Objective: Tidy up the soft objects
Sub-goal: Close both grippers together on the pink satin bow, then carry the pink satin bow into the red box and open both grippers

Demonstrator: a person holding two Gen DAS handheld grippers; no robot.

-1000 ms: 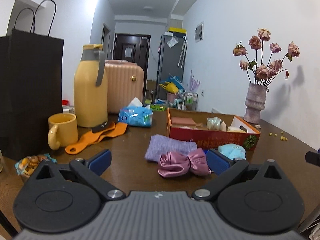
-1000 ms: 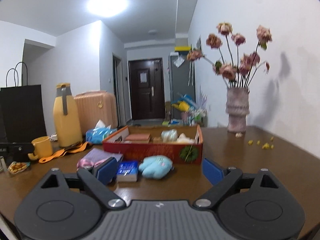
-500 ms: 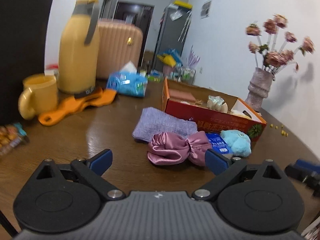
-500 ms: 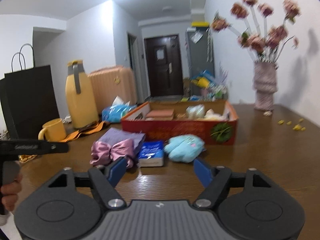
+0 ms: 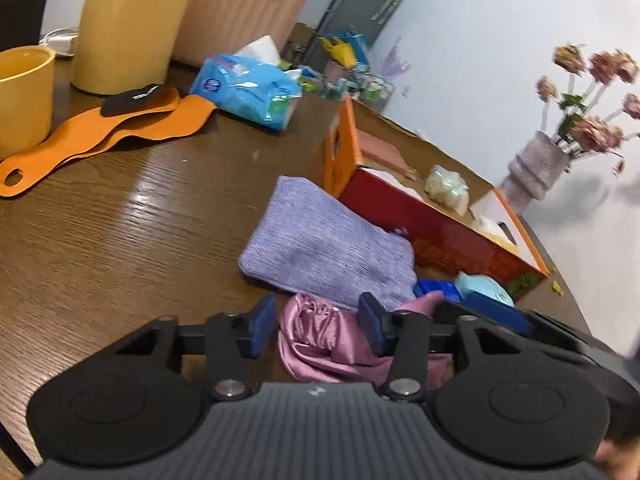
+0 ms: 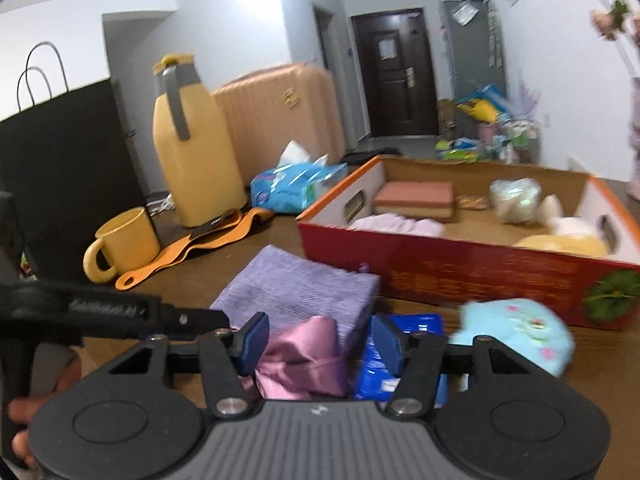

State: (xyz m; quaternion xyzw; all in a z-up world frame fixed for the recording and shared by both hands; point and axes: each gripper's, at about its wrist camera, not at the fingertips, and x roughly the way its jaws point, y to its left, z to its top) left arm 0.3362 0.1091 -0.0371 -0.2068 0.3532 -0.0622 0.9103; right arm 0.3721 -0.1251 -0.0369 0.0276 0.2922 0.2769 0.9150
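Left gripper (image 5: 317, 322) and right gripper (image 6: 317, 341) both gaping, each straddling the pink satin bow (image 5: 320, 336), glossy, gathered, lying on the table (image 5: 120, 224) against the lilac knit cloth (image 5: 328, 246), both grippers now sitting lower and closer than 0.5 s ago, jaws narrowed.

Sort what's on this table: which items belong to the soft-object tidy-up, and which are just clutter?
Job: pink satin bow, purple knit pouch, light blue plush, red cardboard box.
Clutter: yellow mug, yellow jug, tissue pack, flower vase.
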